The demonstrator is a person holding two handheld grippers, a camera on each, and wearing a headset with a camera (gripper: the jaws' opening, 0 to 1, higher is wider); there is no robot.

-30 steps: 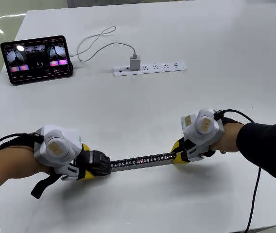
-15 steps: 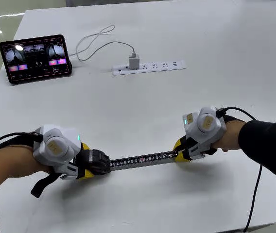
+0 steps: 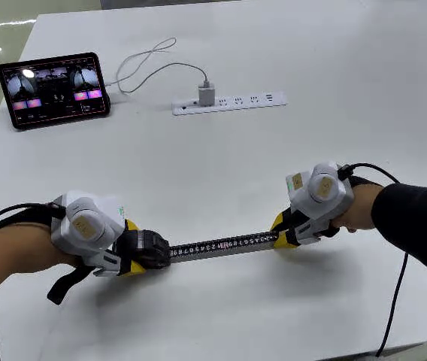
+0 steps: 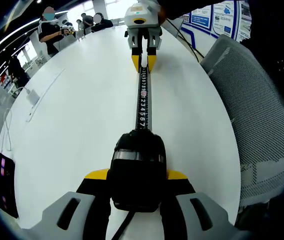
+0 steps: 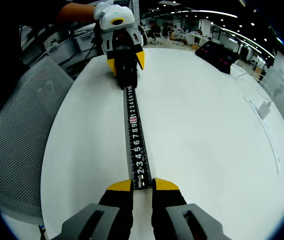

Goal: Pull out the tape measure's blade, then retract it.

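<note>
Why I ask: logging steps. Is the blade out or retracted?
Out: the blade spans from the case in the left gripper to the right gripper, numbers showing.

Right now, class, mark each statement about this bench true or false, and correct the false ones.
1. The left gripper holds the case. True.
2. The right gripper pinches the end of the blade. True.
3. The blade is wound fully into the case. False: it is stretched out between the two grippers.
4. The tablet has a dark screen. False: its screen is lit.
5. A charger is plugged into the strip. True.
</note>
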